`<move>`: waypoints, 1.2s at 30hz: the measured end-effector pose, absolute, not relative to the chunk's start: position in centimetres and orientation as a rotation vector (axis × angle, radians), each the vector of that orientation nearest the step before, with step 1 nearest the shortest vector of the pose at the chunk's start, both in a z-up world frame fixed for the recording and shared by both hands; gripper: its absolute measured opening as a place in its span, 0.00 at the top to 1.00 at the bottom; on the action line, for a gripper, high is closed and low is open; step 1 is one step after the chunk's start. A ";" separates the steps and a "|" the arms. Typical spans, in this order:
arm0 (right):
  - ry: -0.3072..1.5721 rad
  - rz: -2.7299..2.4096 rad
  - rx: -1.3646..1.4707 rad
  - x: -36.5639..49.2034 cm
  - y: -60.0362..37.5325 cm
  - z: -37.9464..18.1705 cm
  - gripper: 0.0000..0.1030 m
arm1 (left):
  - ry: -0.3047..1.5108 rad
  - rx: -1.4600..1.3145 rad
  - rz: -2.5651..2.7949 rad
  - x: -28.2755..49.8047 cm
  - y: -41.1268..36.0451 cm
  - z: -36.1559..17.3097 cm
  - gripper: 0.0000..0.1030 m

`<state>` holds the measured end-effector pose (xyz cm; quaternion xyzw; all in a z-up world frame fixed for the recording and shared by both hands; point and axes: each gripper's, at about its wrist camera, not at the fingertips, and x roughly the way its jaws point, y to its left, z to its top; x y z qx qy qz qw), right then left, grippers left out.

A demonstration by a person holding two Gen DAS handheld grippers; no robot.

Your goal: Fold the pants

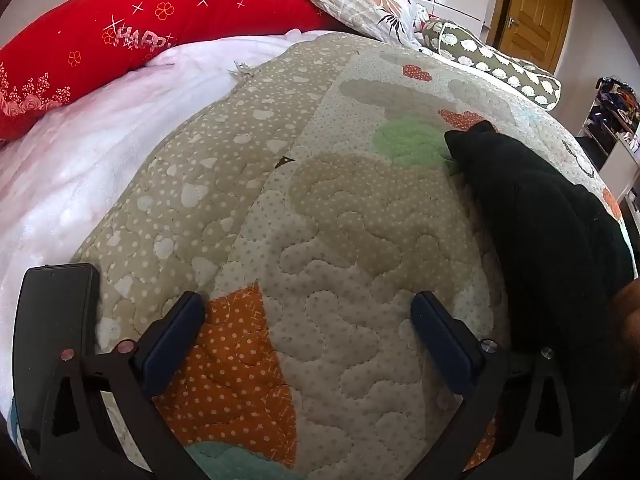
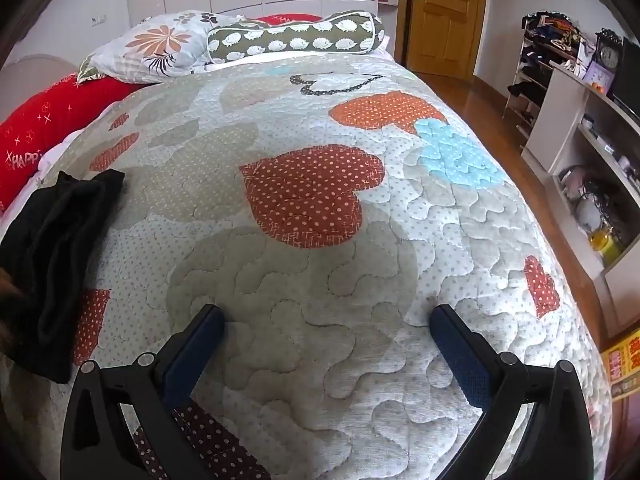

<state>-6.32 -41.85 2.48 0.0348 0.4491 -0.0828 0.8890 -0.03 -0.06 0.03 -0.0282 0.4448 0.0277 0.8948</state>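
Observation:
The black pants (image 1: pixel 544 216) lie folded in a narrow bundle on the quilted bedspread (image 1: pixel 320 216), at the right of the left wrist view. They also show at the left edge of the right wrist view (image 2: pixel 56 256). My left gripper (image 1: pixel 308 312) is open and empty, low over the quilt, with the pants to its right. My right gripper (image 2: pixel 326 322) is open and empty over the quilt (image 2: pixel 320 280), with the pants to its left. Neither gripper touches the pants.
A black phone (image 1: pixel 52 328) lies on the white blanket (image 1: pixel 80 160) by the left gripper. Red pillow (image 1: pixel 120 36), floral pillow (image 2: pixel 160 44) and hedgehog bolster (image 2: pixel 296 38) sit at the bed's head. Shelves (image 2: pixel 592 160) and a wooden door (image 2: pixel 444 12) stand on the right.

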 end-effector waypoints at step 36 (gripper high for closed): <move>0.924 -0.165 0.087 -6.2 -41.9 2.4 0.00 | 0.943 -0.051 0.066 0.0 -0.8 -0.1 0.00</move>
